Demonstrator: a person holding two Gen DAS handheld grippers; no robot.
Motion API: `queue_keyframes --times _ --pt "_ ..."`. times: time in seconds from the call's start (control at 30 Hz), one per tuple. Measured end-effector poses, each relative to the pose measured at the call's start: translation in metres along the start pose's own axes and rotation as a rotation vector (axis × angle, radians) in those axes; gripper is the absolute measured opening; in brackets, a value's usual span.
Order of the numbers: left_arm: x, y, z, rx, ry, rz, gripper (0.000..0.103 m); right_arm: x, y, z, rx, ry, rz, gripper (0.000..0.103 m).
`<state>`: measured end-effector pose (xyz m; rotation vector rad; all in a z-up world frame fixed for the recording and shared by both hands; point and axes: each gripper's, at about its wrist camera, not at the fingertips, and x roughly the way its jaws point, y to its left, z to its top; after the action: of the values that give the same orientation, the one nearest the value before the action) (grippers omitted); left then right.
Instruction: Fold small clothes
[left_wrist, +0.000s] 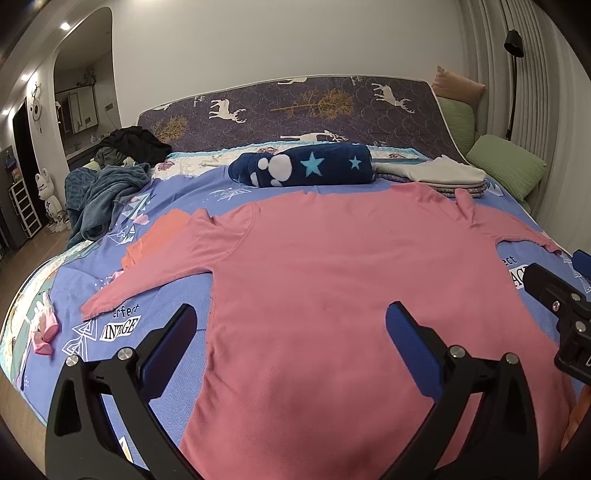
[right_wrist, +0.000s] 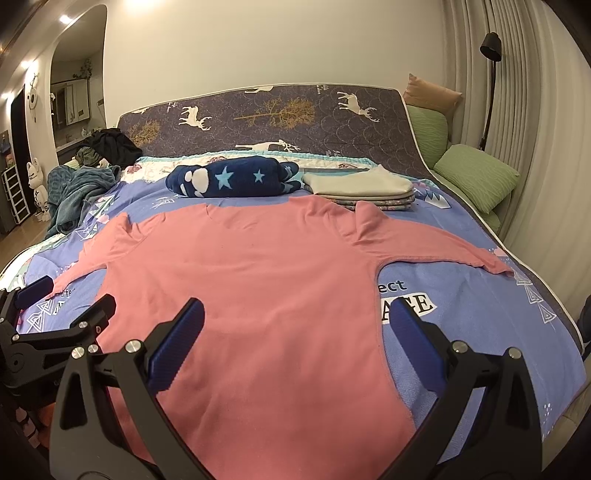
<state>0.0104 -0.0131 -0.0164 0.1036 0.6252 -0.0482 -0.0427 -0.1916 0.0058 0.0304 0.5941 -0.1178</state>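
Left wrist: tongs (left_wrist: 291, 325) gape above pink shirt's (left_wrist: 332, 266) left edge.

A: The pink long-sleeved shirt (left_wrist: 332, 280) spread on the bed: can you see its hem?

B: No. In both wrist views the lower edge runs under the black gripper frames and out of the bottom of the picture.

A: And the orange cloth (left_wrist: 159, 236) beside its sleeve?

B: Mostly tucked beneath that sleeve; what garment it is, I cannot tell.

A: The printed words on the blue bedsheet (right_wrist: 461, 295)?

B: Partly covered by the shirt; only fragments show.

A: The small pink-and-white items (left_wrist: 43, 328) near the bed's edge?

B: Too small to identify.
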Motion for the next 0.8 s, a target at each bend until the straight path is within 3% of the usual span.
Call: queue_keyframes --times 0.8 --pt "0.0043 0.0086 -0.0070 -0.014 0.008 -0.038 0.102 0.0040 0.0078 -0.0022 -0.006 0.019 -0.005 0.101"
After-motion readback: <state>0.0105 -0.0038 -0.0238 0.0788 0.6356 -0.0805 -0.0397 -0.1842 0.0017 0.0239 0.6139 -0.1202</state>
